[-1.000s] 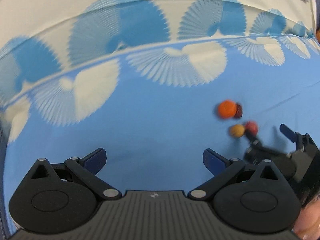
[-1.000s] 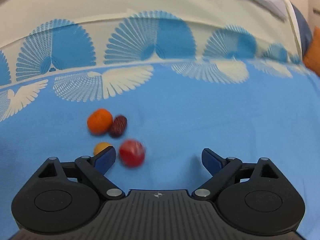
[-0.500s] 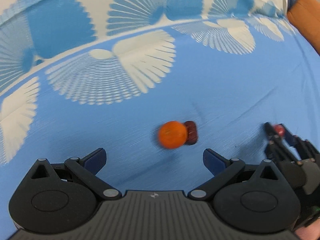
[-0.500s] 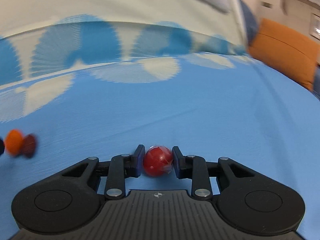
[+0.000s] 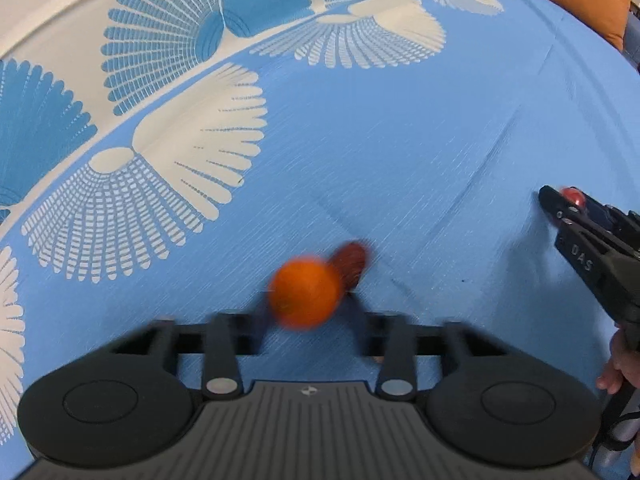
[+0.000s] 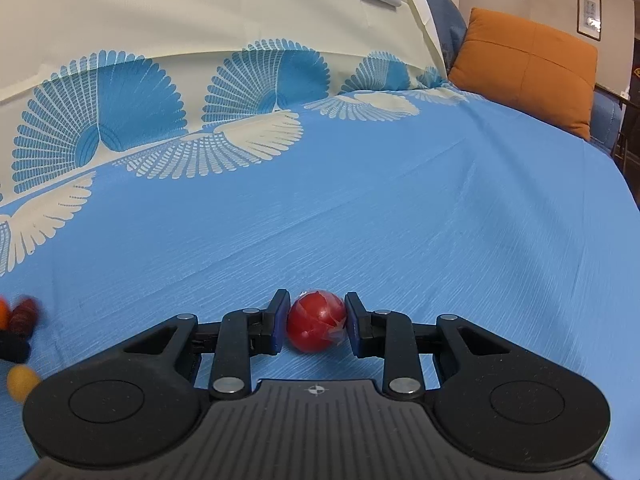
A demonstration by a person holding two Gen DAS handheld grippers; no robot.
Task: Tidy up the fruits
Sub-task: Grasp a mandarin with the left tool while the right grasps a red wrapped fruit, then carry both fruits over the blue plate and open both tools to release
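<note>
1. Right hand-held gripper (image 6: 316, 326) pinches red fruit (image 6: 316, 326) low over blue bedspread (image 6: 400, 220).
2. Left hand-held gripper (image 5: 306, 328) blurred, fingers around orange (image 5: 305, 297); grip state unclear.
3. Dark fruit (image 5: 352, 260) touches orange's far right.

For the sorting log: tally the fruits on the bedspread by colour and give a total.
Red: 1, the ball-shaped fruit in the right gripper
Orange: 1, the fruit at the left gripper
Dark red-brown: 1
Yellow: 1
Total: 4
</note>
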